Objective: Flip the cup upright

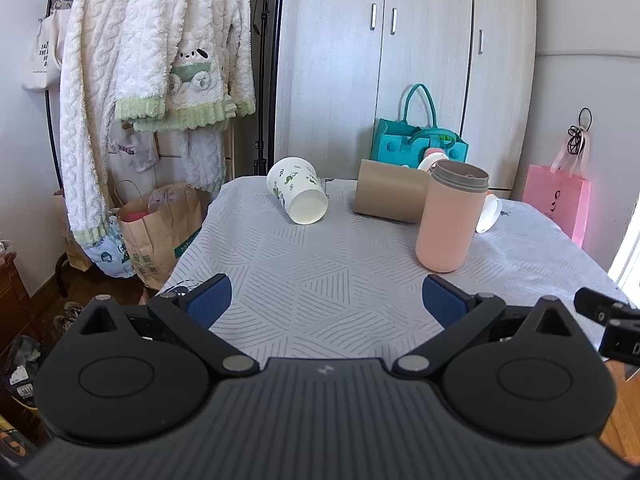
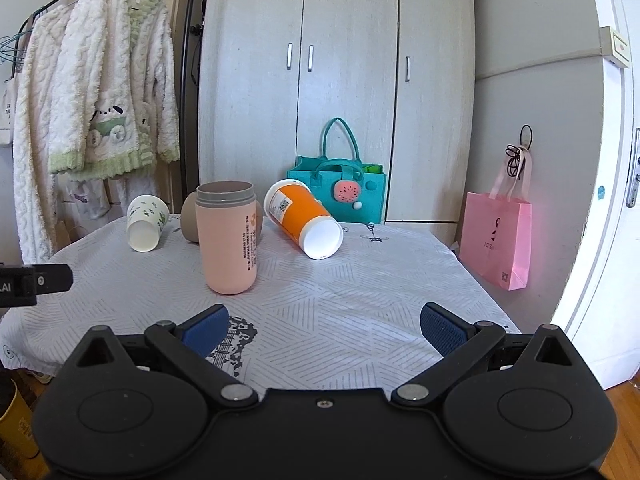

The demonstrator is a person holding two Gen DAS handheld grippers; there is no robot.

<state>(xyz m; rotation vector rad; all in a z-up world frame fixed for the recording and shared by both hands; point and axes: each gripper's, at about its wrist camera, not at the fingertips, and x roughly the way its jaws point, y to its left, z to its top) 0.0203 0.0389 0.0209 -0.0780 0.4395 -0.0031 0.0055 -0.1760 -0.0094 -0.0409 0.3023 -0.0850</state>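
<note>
A pink cup (image 1: 450,220) with a grey rim stands upright on the table; it also shows in the right wrist view (image 2: 229,240). A white paper cup with green print (image 1: 298,194) (image 2: 146,222) lies on its side at the far left. A tan cup (image 1: 390,196) (image 2: 192,218) lies on its side behind the pink one. An orange and white cup (image 2: 304,218) lies on its side, mouth towards me; only its white rim (image 1: 490,214) shows in the left wrist view. My left gripper (image 1: 326,300) and right gripper (image 2: 324,330) are open and empty over the near table.
The table (image 2: 360,300) has a grey patterned cloth. A teal felt bag (image 2: 340,188) stands at the back by a wardrobe. A pink paper bag (image 2: 498,240) hangs right. White robes (image 1: 140,60) and a brown paper bag (image 1: 160,228) are left.
</note>
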